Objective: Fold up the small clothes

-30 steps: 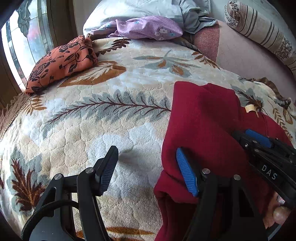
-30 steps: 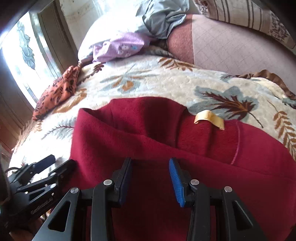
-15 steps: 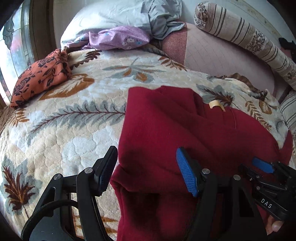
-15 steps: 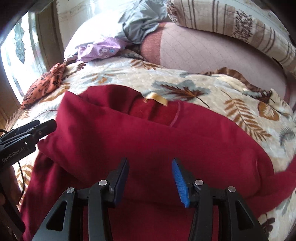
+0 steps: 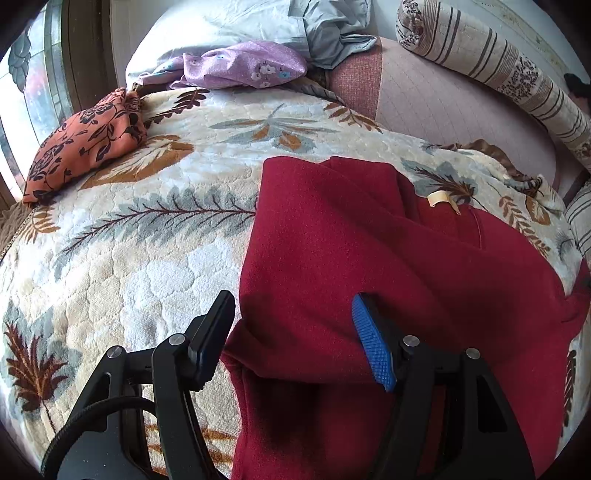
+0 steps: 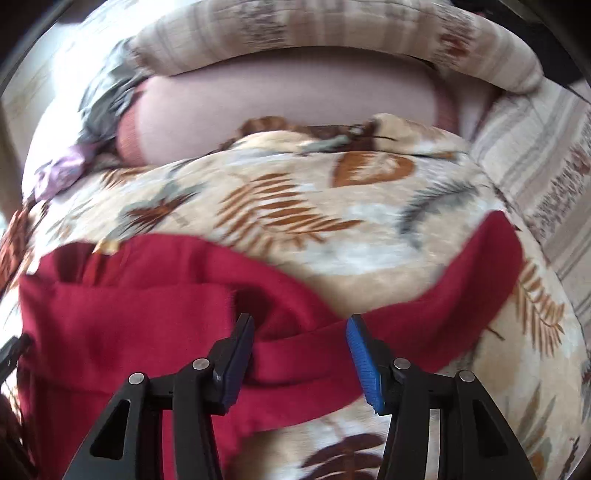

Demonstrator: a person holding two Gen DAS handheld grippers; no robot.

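Observation:
A dark red garment (image 5: pixel 369 258) lies partly folded on the leaf-patterned blanket (image 5: pixel 147 240), a tan label (image 5: pixel 441 199) showing at its neck. My left gripper (image 5: pixel 291 339) stands open just above the garment's folded left edge, with cloth beneath both fingers but not pinched. In the blurred right wrist view the garment's red sleeve (image 6: pixel 472 280) stretches out to the right over the blanket (image 6: pixel 295 206). My right gripper (image 6: pixel 301 358) hovers over the sleeve's base with its jaws opening. The cloth runs under them and the pads do not press on it.
An orange flowered cloth (image 5: pixel 85 144) lies at the far left by the window (image 5: pixel 33 74). A purple cloth (image 5: pixel 240 64) and pale grey clothes (image 5: pixel 325 33) sit at the back. A striped bolster (image 5: pixel 498 62) and pink sheet (image 5: pixel 443 110) border the right.
My right gripper swept right along the garment to the sleeve, left the left wrist view, and its jaws widened. My left gripper shifted over the garment's left edge, then stayed still.

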